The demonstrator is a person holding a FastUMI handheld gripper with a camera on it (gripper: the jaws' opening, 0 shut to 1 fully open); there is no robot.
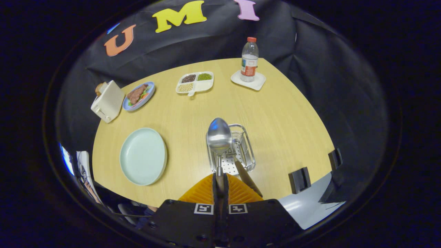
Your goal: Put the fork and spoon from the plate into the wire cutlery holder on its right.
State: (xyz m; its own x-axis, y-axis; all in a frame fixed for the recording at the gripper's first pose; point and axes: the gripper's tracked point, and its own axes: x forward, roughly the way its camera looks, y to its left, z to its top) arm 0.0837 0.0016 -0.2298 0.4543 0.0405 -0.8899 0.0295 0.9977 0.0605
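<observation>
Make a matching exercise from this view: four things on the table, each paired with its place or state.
Things:
1. spoon
2. pale green plate
3. water bottle
4. wire cutlery holder

Places or states:
A. bare, left of the holder
B. gripped by the handle in the closed jaws of the gripper
C. just under the spoon's bowl
D. upright on a white coaster

Pairs: 1-B, 2-A, 3-D, 4-C
</observation>
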